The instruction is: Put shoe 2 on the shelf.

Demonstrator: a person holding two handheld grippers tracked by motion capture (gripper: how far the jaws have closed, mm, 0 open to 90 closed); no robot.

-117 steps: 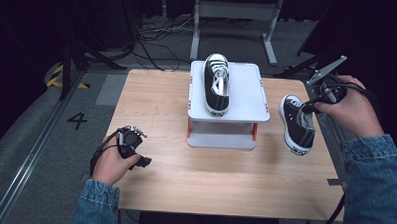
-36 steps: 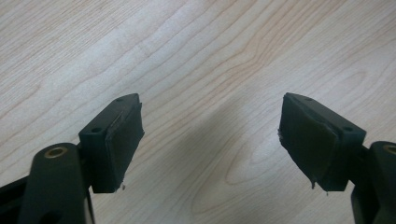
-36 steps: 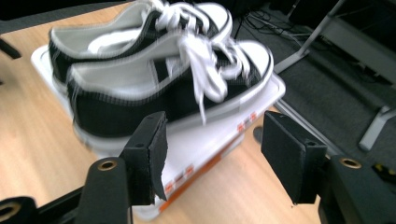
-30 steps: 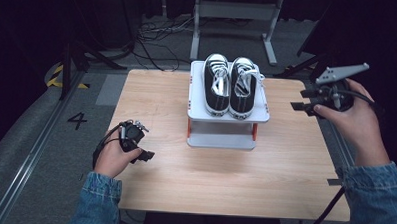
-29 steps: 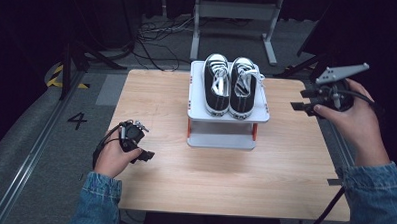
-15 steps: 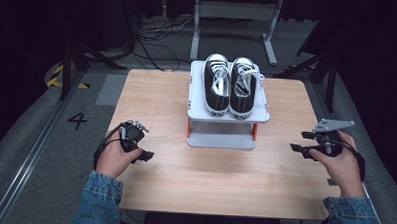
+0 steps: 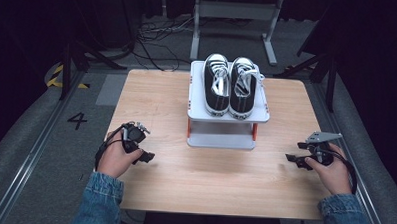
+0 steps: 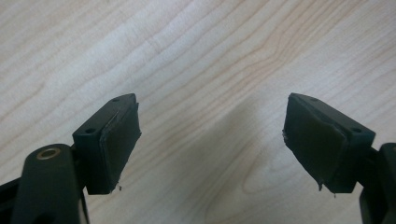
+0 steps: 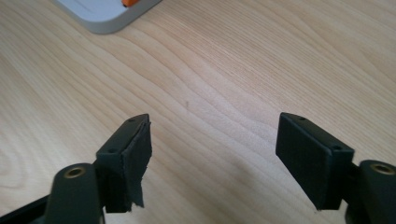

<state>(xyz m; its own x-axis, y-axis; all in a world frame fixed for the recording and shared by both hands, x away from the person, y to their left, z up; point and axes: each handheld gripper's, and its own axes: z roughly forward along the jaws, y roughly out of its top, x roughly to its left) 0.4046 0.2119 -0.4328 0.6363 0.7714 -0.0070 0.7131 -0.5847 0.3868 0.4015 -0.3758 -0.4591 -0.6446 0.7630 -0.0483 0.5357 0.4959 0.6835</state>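
High view: two black-and-white sneakers (image 7: 230, 85) sit side by side, touching, toes toward the person, on the top shelf of a small white two-tier rack (image 7: 228, 115) with orange posts at the middle of the wooden table (image 7: 209, 177). The right gripper (image 7: 296, 150) rests low over the table's right edge, well apart from the rack; its jaws have just been opening and now stand spread wide with only bare wood between them. The left gripper (image 7: 146, 151) lies near the table's left front, its jaws likewise spread over bare wood and holding nothing.
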